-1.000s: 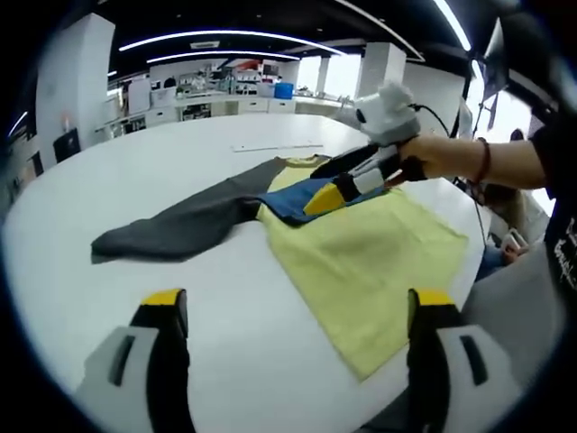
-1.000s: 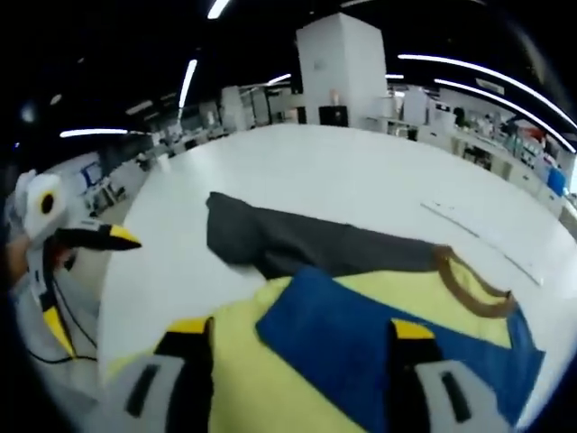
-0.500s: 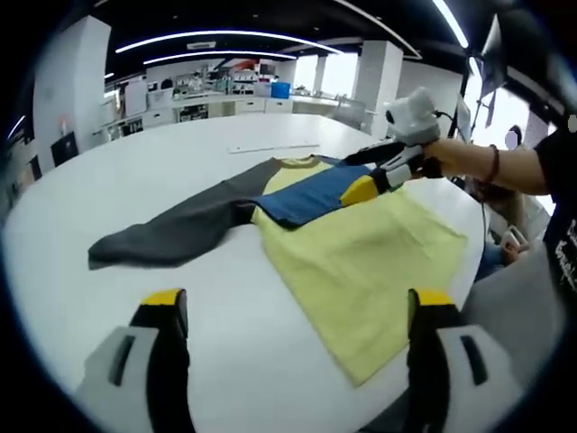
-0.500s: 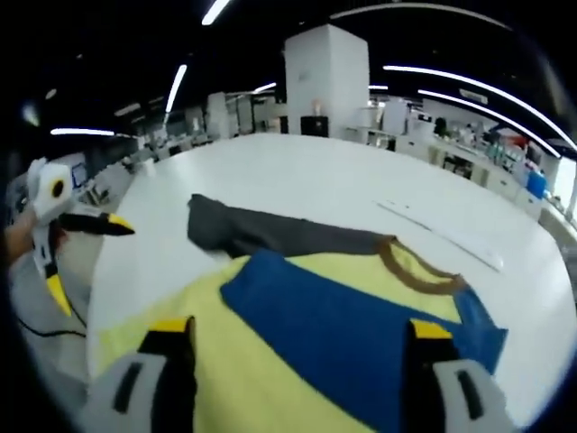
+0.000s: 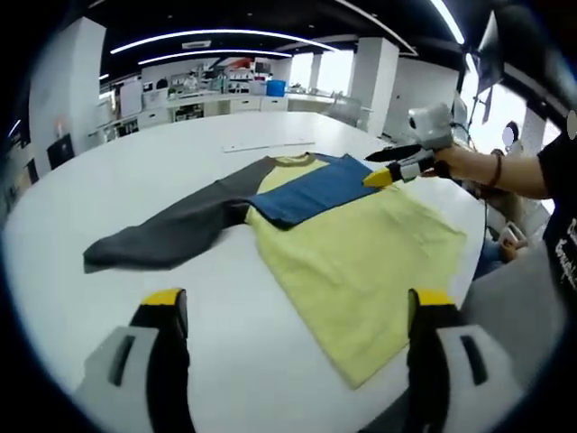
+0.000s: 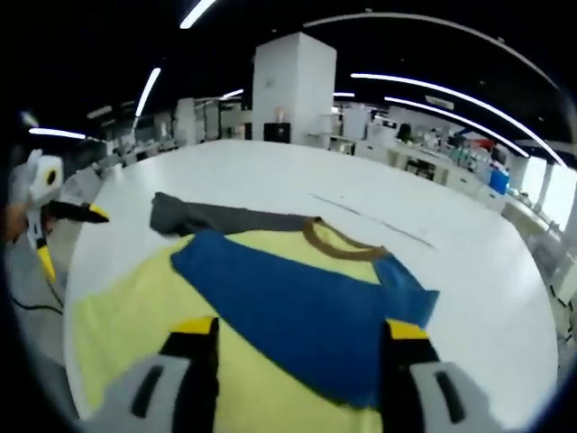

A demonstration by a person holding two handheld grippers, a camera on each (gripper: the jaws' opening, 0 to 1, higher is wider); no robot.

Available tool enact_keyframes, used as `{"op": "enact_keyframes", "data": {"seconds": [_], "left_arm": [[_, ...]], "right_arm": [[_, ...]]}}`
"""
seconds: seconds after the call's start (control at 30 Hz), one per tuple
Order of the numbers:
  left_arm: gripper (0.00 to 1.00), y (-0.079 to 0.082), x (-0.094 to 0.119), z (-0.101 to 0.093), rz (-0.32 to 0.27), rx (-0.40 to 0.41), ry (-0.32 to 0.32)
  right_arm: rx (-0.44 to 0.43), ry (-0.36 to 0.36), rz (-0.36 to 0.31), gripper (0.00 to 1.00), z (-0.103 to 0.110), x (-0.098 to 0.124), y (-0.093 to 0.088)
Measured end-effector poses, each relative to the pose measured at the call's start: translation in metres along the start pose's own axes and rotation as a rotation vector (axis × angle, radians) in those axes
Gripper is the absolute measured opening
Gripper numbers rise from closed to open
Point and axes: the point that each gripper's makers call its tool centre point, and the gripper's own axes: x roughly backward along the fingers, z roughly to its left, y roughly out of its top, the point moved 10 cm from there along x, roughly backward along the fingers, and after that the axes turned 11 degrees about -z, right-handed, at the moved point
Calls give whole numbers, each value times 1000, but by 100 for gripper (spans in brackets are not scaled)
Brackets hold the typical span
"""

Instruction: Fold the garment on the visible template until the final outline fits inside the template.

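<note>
A yellow garment [image 5: 361,262] lies flat on the round white table [image 5: 135,171]. Its blue sleeve [image 5: 306,189] is folded across the chest, and its grey sleeve [image 5: 171,234] stretches out to the left. My left gripper [image 5: 297,361] stands open over bare table in front of the hem. A hand holds my right gripper [image 5: 389,167] open just above the blue sleeve's shoulder end. In the right gripper view the right gripper [image 6: 297,361] is open over the blue sleeve [image 6: 297,298], with the brown collar [image 6: 338,244] beyond. The left gripper [image 6: 72,244] shows at far left.
A thin pale strip [image 5: 270,144] lies on the table beyond the collar. The person's forearm [image 5: 505,171] reaches in from the right, with grey-clad legs [image 5: 514,307] at the table's near edge. Desks, pillars and shelving stand far behind.
My right gripper has drawn back from over the blue sleeve toward the table's right edge. The sleeve now lies flatter across the chest. The left gripper has barely moved.
</note>
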Motion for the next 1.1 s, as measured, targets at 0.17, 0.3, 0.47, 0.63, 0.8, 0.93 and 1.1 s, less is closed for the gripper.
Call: {"op": "enact_keyframes", "data": {"seconds": [0.17, 0.3, 0.47, 0.63, 0.8, 0.93, 1.1], "left_arm": [[99, 1, 0, -1, 0, -2, 0], [99, 0, 0, 0, 4, 0, 1], [99, -1, 0, 1, 9, 2, 1], [99, -2, 0, 1, 15, 0, 1], [99, -1, -1, 1, 20, -1, -1], [99, -3, -1, 1, 29, 1, -7], [99, -5, 0, 3, 38, 7, -3]], "right_arm": [[1, -44, 3, 57, -16, 16, -12], [9, -74, 18, 52, -27, 25, -21], [13, -96, 45, 43, -35, 34, -31], [35, -115, 65, 32, -41, 39, -39], [65, -126, 102, 17, -43, 42, -45], [87, -130, 117, 11, -44, 41, -47], [165, -121, 127, 6, -44, 36, -44]]}}
